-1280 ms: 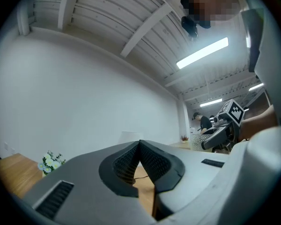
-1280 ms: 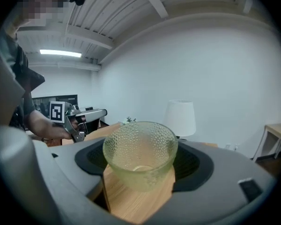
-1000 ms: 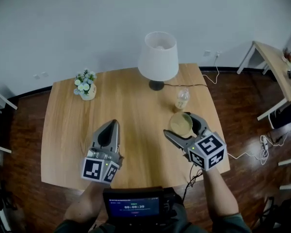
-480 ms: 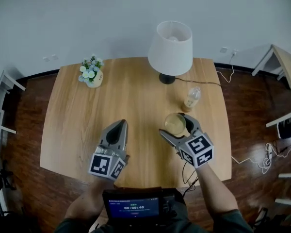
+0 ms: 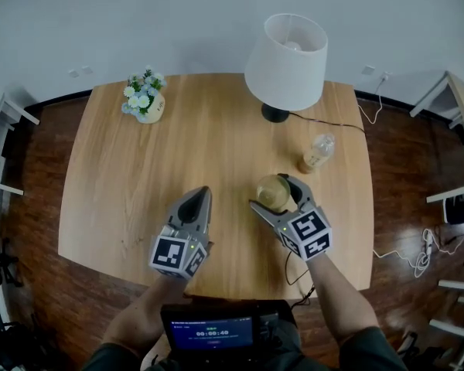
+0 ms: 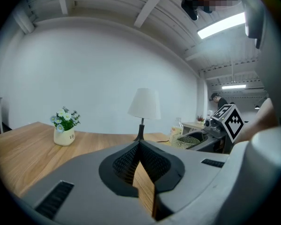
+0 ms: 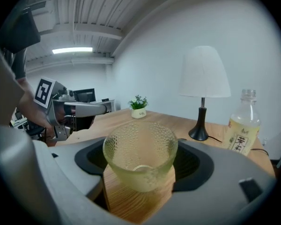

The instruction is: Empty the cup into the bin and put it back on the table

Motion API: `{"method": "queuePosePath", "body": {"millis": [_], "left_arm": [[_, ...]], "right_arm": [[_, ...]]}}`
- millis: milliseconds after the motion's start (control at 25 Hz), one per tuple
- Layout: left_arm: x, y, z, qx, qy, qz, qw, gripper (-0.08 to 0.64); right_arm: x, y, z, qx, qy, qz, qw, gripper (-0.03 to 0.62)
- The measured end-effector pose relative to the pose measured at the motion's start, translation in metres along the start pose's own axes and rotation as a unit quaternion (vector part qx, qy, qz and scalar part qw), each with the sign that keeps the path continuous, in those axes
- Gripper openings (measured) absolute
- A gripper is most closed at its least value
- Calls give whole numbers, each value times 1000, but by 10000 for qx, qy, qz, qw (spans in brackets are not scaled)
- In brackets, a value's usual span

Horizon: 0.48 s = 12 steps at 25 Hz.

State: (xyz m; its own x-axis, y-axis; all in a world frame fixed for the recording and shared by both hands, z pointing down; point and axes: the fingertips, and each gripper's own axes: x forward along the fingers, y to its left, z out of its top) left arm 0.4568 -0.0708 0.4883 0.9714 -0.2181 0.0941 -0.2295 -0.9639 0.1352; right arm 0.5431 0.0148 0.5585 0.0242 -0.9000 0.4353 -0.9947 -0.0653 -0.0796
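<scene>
A clear, dimpled glass cup (image 5: 272, 192) stands upright and looks empty, held just above the wooden table (image 5: 131, 184) right of its middle. My right gripper (image 5: 274, 194) is shut on it, one pad on each side of the cup (image 7: 140, 156). My left gripper (image 5: 200, 195) hovers over the table's near middle, to the left of the cup, jaws shut with nothing between them. In the left gripper view the left gripper's tips (image 6: 139, 143) meet, and the cup (image 6: 185, 141) shows at the right.
A white lamp (image 5: 286, 52) stands at the table's far side, with a drinks bottle (image 5: 315, 153) just beyond the cup. A small flower pot (image 5: 145, 100) sits at the far left. A second table (image 5: 458, 103) and floor cables (image 5: 417, 253) lie at the right.
Both grippers have sunk closer to the table top. The cup has come down with the right gripper, still held upright.
</scene>
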Motion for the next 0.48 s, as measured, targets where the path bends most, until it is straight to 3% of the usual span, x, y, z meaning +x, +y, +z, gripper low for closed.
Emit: {"method": "queuePosePath", "body": {"millis": [480], "left_arm": [[19, 7, -47, -98, 429, -65, 9990, -2]], "right_arm": [[37, -9, -47, 2, 211, 20, 9998, 400]]}}
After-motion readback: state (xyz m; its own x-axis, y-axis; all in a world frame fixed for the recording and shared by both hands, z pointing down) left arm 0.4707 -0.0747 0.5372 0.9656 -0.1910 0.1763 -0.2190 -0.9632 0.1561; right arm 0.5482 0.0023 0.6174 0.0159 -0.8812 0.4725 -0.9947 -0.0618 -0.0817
